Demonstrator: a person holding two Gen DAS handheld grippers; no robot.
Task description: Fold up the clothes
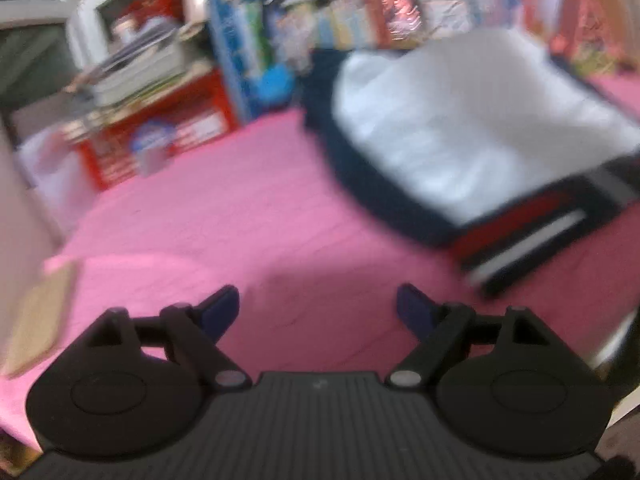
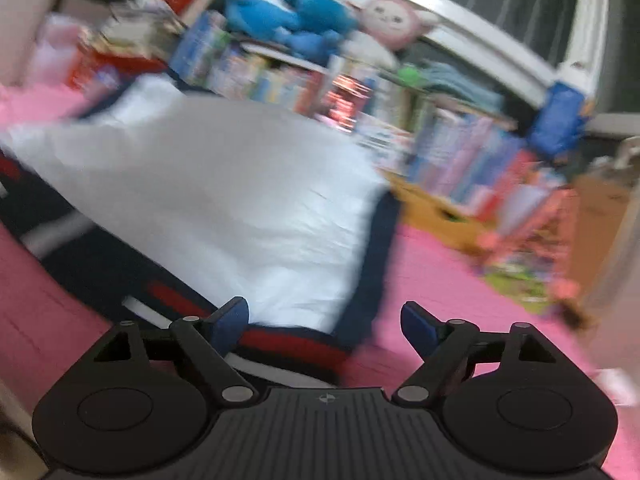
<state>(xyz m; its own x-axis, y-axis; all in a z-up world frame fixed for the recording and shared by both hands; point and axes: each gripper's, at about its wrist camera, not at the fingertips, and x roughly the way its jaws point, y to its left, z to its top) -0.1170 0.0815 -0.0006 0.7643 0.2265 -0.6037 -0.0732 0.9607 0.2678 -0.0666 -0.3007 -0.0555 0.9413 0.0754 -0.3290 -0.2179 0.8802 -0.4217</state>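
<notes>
A folded garment, white on top with navy edges and a red and white striped band, lies on the pink cloth-covered surface. In the left wrist view the garment [image 1: 472,132] is ahead and to the right, and my left gripper [image 1: 318,308] stands open over bare pink cloth, apart from it. In the right wrist view the garment [image 2: 224,200] fills the middle. Its striped hem [image 2: 292,344] lies just under my right gripper [image 2: 324,320], which is open with nothing pressed between the blue fingertips [image 2: 230,320]. Both views are blurred.
Rows of books [image 2: 460,148] and blue and pink plush toys [image 2: 296,12] line the back. A red box [image 1: 160,136] with stacked papers stands at the left. A yellow object [image 2: 436,208] lies by the books. Pink cloth [image 1: 208,224] stretches left of the garment.
</notes>
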